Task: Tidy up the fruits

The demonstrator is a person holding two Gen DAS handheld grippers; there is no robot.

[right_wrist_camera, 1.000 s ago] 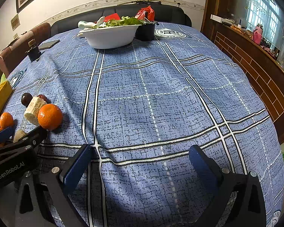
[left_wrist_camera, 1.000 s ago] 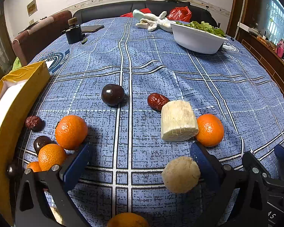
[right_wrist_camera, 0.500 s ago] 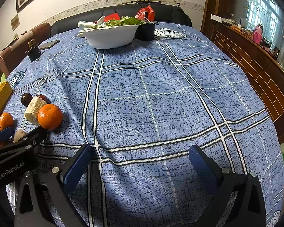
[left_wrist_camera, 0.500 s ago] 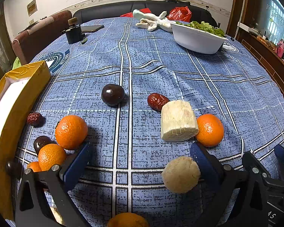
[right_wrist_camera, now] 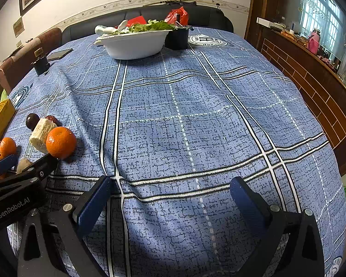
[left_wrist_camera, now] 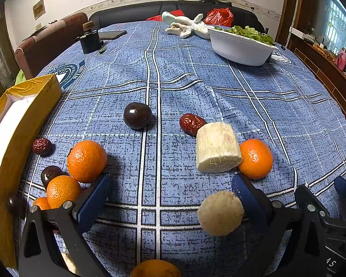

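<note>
In the left wrist view my left gripper [left_wrist_camera: 170,184] is open and empty above the blue cloth. Ahead lie a dark plum [left_wrist_camera: 137,115], a red date [left_wrist_camera: 191,123], a pale cut cane piece [left_wrist_camera: 216,149] and an orange [left_wrist_camera: 256,158]. A round pale cane piece [left_wrist_camera: 220,215] lies by the right finger. Several oranges [left_wrist_camera: 86,160] and another date [left_wrist_camera: 42,146] sit at the left by a yellow box [left_wrist_camera: 23,106]. My right gripper [right_wrist_camera: 170,184] is open and empty over bare cloth; the orange [right_wrist_camera: 60,142] and the left gripper [right_wrist_camera: 23,175] show at its left.
A white bowl of greens [left_wrist_camera: 241,46] stands far right, also in the right wrist view [right_wrist_camera: 136,42]. A black holder [left_wrist_camera: 90,41], a phone [left_wrist_camera: 111,34] and white gloves [left_wrist_camera: 186,25] lie at the far side. A black cup [right_wrist_camera: 177,38] stands by the bowl.
</note>
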